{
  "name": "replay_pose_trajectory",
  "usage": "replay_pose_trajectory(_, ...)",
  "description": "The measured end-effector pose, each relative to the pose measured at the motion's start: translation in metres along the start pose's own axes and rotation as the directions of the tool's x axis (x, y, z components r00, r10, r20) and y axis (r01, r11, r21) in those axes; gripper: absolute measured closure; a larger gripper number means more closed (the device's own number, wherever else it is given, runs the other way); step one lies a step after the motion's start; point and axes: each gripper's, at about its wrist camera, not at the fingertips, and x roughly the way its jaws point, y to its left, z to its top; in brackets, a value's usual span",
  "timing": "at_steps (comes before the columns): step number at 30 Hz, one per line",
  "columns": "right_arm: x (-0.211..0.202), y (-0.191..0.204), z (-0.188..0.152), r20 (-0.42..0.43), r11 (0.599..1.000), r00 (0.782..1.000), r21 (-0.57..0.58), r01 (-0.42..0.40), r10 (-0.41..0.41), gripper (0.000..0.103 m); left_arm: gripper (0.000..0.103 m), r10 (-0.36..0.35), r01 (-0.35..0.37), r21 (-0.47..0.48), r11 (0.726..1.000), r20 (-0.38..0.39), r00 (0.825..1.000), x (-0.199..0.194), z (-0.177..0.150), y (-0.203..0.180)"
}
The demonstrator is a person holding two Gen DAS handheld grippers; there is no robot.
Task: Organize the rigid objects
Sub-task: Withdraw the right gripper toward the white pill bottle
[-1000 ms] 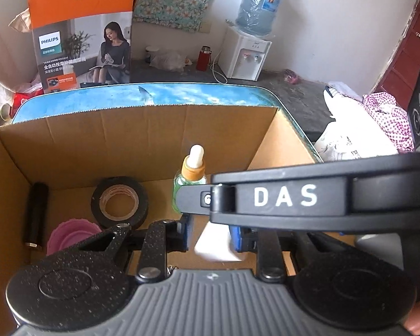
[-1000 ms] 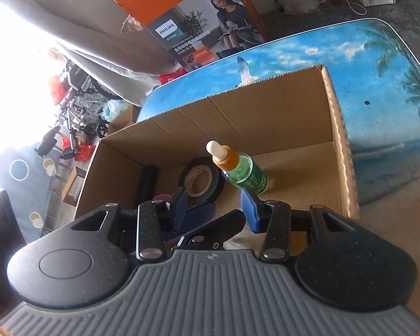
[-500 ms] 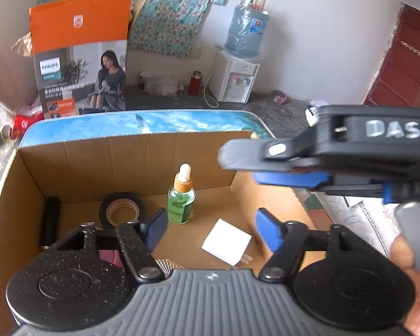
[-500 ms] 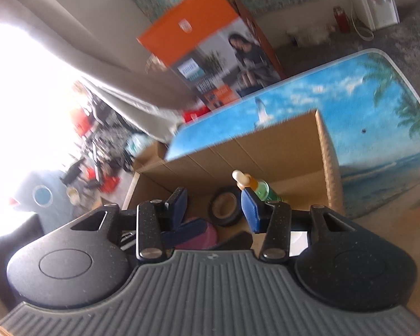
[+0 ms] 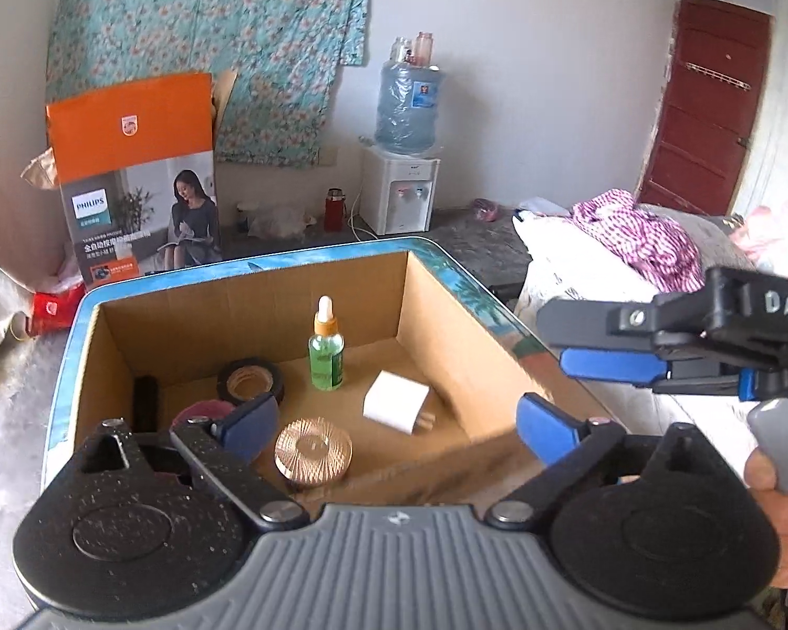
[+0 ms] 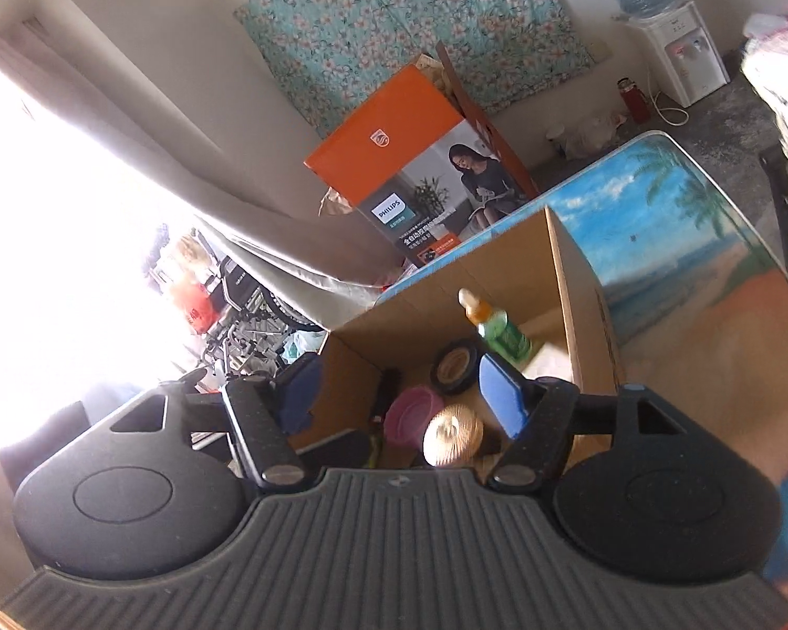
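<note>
We hold both tools back from the cardboard box (image 5: 449, 315), which sits on the beach-print table (image 6: 672, 220), so its contents read clearly from left to right. Against the left wall lies a black cylinder (image 5: 145, 403), laid along the wall, likely so it cannot roll. Beside it is a pink cup (image 5: 205, 412), partly hidden behind our left gripper (image 5: 394, 428), whose jaws are spread wide with nothing between them. Behind the cup, a roll of black tape (image 5: 250, 381) lies flat. Nearer us rests a gold ribbed lid (image 5: 313, 452), also flat. A green dropper bottle (image 5: 326, 349) stands upright toward the far wall, which probably keeps it from leaking. To its right a white charger plug (image 5: 395, 402) lies on the floor with its prongs pointing right. Our right gripper (image 6: 399, 394) hovers outside the box's right side, jaws parted and empty. All 6 items seem packed, so we judge the sorting nearly complete.
</note>
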Motion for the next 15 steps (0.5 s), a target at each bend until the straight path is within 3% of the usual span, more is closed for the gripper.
replay_pose_trajectory(9, 0.004, -0.003, -0.056, -0.065, 0.997, 0.998, 0.07, -0.011, 0.016, 0.033, 0.004, 0.024, -0.024, 0.022, 0.999, -0.002, 1.0, -0.031, -0.039, 0.004)
replay_pose_trajectory(15, 0.018, 0.007, -0.071, -0.118, 0.998, 0.993, 0.056, -0.024, 0.03, 0.033, 0.004, 0.06, -0.06, -0.011, 0.998, 0.007, 0.998, -0.049, -0.063, 0.015)
